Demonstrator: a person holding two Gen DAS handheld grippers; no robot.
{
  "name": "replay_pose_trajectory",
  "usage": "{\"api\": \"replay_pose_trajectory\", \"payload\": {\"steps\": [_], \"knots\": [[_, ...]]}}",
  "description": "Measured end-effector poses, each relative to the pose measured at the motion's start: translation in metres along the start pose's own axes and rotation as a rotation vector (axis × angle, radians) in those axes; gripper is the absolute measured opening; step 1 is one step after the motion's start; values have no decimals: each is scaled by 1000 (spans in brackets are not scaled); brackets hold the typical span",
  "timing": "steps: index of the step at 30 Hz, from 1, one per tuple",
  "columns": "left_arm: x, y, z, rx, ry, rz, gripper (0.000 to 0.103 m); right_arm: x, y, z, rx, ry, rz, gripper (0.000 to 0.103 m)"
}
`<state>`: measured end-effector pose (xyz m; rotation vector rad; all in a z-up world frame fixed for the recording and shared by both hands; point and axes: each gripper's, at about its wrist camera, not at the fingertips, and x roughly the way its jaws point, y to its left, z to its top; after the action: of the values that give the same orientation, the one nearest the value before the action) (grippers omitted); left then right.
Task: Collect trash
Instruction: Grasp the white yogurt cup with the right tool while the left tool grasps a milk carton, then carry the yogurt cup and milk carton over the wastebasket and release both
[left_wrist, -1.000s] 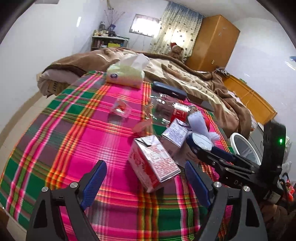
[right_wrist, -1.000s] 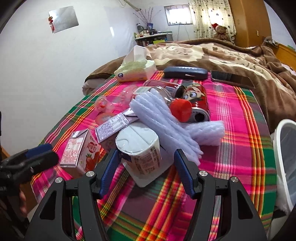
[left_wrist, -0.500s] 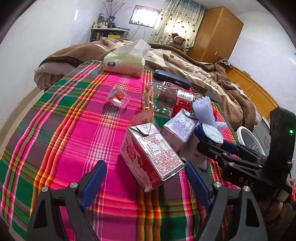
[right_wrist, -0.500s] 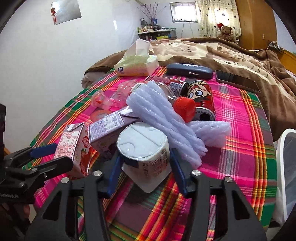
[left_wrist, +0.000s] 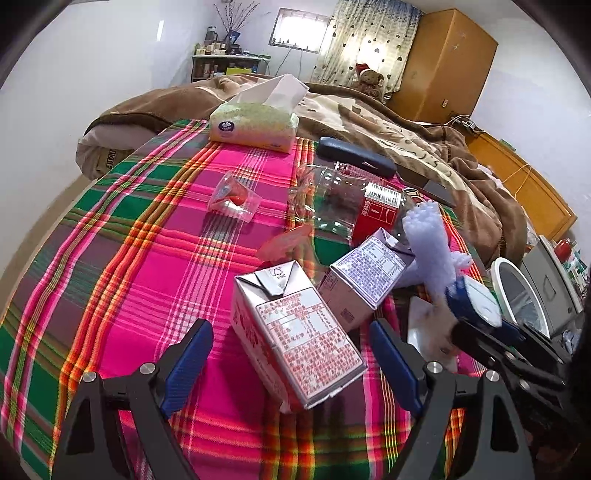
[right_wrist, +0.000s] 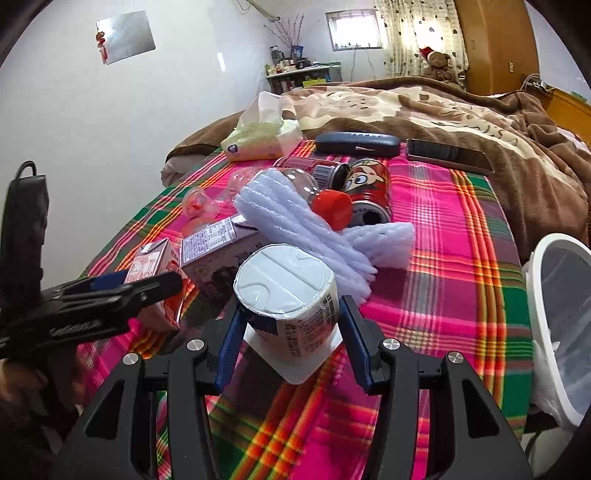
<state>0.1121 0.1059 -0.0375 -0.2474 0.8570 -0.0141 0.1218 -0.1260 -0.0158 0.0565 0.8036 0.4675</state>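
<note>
White bin (right_wrist: 561, 332) cut off at frame edge, contents perhaps indiscernible.

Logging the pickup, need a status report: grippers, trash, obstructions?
Right hand-held gripper shut on yogurt cup. Left hand-held gripper open around red milk carton. Foam netting touches cup.

1. White walls (left_wrist: 92, 74) enclose the room, with a small bright window (left_wrist: 299, 27) high on the far wall.
2. A patterned curtain (left_wrist: 365, 40) hangs beside a tall wooden wardrobe (left_wrist: 447, 62).
3. A cluttered shelf (left_wrist: 225, 62) stands below the window.
4. A brown blanket (right_wrist: 461, 107) covers the bed; a teddy bear (right_wrist: 437, 62) sits behind it.
</note>
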Motion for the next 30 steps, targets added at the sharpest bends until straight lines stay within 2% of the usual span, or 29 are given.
{"api": "replay_pose_trajectory", "payload": {"steps": [2,4,9,11,20,30], "knots": [[6,0,0,3,12,30,82,-2,-2,-1,8,-5,3,52],[10,1,-2,2,27,49,63,-4,-5,-2,14,-5,-1,52],[8,7,-6,-15,19,62,47,-8,-10,-2,26,-19,0,52],[8,9,-6,-21,16,58,37,-8,-12,-3,26,-20,-6,52],[-15,-1,-7,2,-42,43,37,-19,-21,-3,51,-52,-14,52],[-48,-28,-1,38,-99,-45,37,-46,-35,-2,80,-107,-4,52]]}}
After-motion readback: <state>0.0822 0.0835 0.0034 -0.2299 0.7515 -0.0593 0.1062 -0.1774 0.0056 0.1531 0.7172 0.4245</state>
